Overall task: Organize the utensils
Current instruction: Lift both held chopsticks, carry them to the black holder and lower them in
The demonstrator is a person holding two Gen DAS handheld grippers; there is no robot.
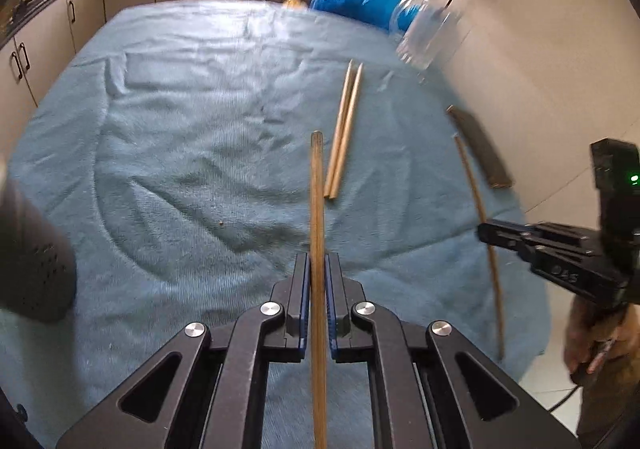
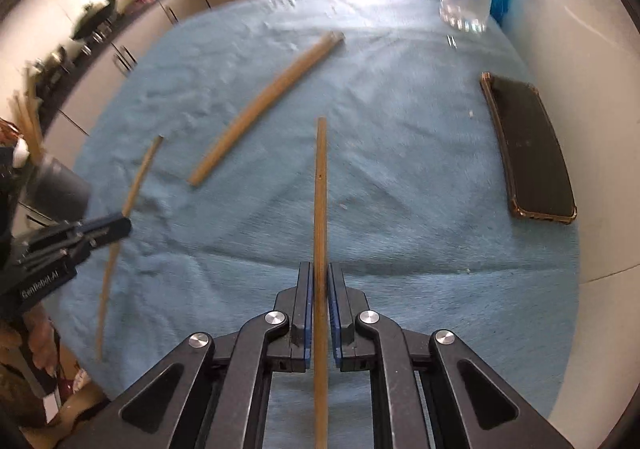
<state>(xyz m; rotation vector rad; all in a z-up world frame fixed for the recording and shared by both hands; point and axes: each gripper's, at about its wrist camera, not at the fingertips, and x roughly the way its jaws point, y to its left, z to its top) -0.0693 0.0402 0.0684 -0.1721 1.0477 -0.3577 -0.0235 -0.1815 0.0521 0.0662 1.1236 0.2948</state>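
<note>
Chopsticks lie and hang across a blue towel [image 1: 180,129] that covers the table. In the left wrist view, a dark perforated object [image 1: 36,269] sits at the left edge. At bottom centre the left gripper [image 1: 318,269] points steeply down at the towel, its blue-padded jaws pressed nearly together on one brown chopstick [image 1: 317,189], which runs straight up the frame from below the jaws to a blunt end near mid-frame. Just right of it, a pair of paler chopsticks [image 1: 344,129] lies side by side on the towel, tapered tips toward the top. Further right, a blurred clear glass [image 1: 428,33] stands in the upper right, and a dark phone [image 1: 480,147] lies at the towel's right edge. At the far right the right gripper [image 1: 486,235] reaches in from the side, closed on a thin chopstick [image 1: 472,185] that slants down the frame. In the right wrist view, the left gripper shows at the left edge, the pair lies diagonally upper left of centre, and the right gripper's own jaws at bottom centre clamp its slim brown stick, which points straight up the frame; the phone lies at right and the glass at top right.
</note>
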